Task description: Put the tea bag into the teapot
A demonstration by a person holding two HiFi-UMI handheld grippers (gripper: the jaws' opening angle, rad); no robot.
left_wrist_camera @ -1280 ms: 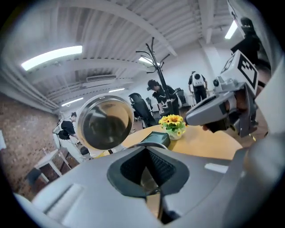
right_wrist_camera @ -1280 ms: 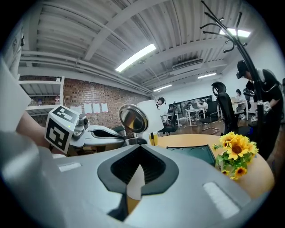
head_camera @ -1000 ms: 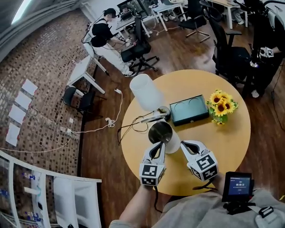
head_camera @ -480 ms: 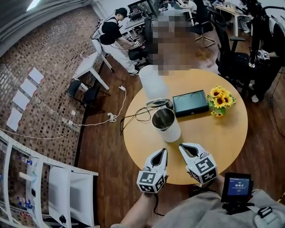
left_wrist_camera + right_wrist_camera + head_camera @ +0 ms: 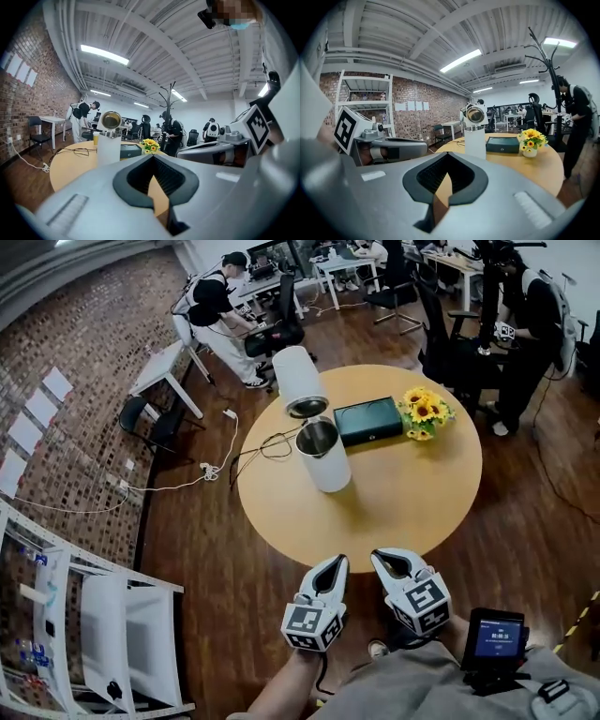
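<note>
Looking down, I have the left gripper (image 5: 337, 561) and the right gripper (image 5: 378, 557) side by side off the near edge of the table (image 5: 403, 512). Both have their jaws pressed together with nothing between them. The teapot (image 5: 326, 465) stands upright, well apart from them toward the table's far side. Its lid is tipped back and its mouth faces up, slightly nearer the left gripper's line. A dark green box (image 5: 367, 420) sits just beside it. No tea bag shows in any view, so I judge finding it comes first.
</note>
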